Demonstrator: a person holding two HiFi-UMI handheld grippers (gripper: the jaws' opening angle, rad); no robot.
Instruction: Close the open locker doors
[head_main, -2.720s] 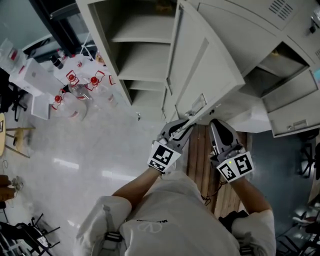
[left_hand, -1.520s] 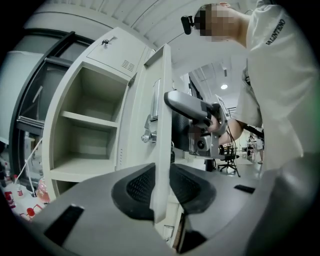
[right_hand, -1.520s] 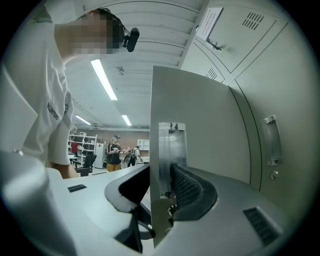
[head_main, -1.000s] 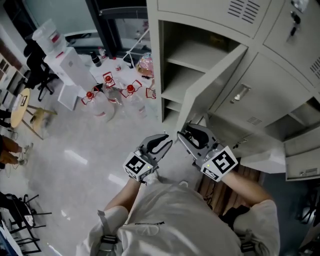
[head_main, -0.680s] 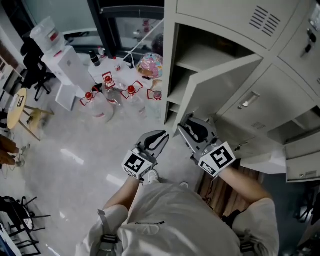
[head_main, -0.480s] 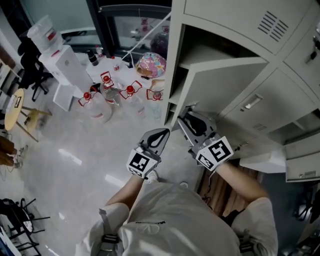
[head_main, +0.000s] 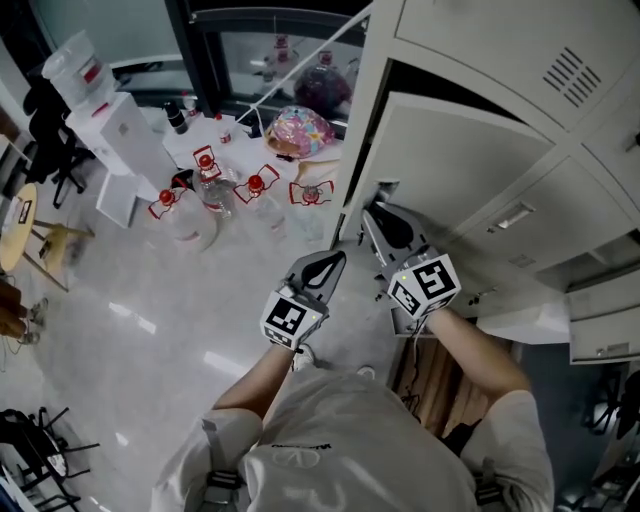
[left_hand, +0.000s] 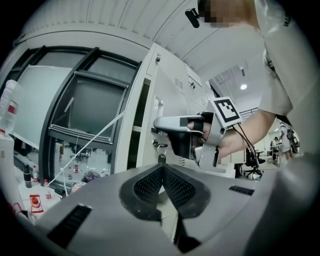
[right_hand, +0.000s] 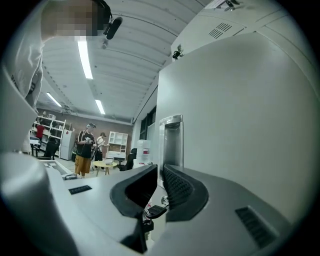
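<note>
Locker room: a person in a white top stands at a bank of grey lockers, a gripper in each hand and both held level. The open locker door, at 1 o'clock from the person, stands ajar but most of the way toward its frame, a dark strip of compartment showing along its upper edge

The right gripper sits at the door's free edge, at 11 o'clock from its marker cube. Its jaws have just been closing and leave only a slim gap, released, with nothing pinched between them. In the right gripper view the door's flat face fills the 3 o'clock side just beside the jaw, and the metal handle recess stands ahead at 12 o'clock; whether jaw and door touch cannot be told

The left gripper, at 7 o'clock from the right one and apart from the door, is clenched tight on nothing. Red-capped bottles stand on the pale floor at 10 o'clock from the grippers
</note>
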